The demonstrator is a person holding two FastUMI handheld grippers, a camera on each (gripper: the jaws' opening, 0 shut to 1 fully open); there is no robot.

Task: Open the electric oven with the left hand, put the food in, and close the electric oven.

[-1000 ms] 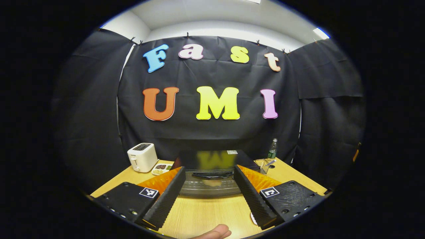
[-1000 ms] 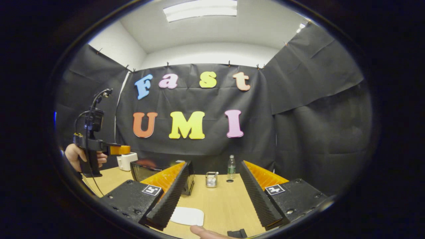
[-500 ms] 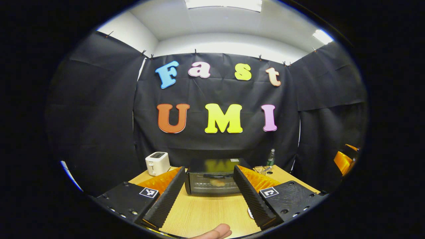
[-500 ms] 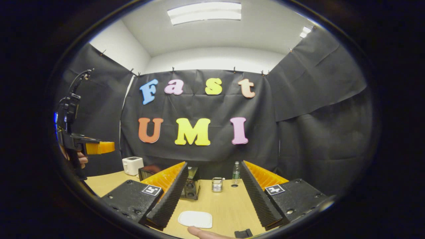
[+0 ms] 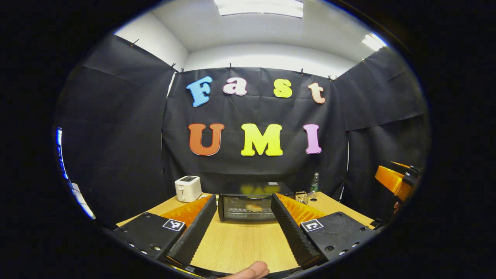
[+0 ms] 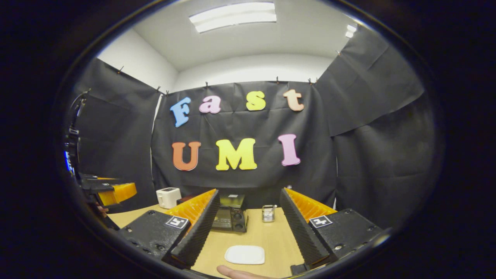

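I hold the left claw (image 5: 242,232) wide and empty above the bench (image 5: 240,244), aimed at the electric oven (image 5: 248,201) at the far side; its door looks closed, with what may be food (image 5: 254,208) behind the glass. My right claw (image 6: 248,232) is wide too, over a white plate (image 6: 245,254).

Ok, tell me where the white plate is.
In the right gripper view the white plate lies empty on the wooden table, low between the open right gripper's fingers, in front of the oven.
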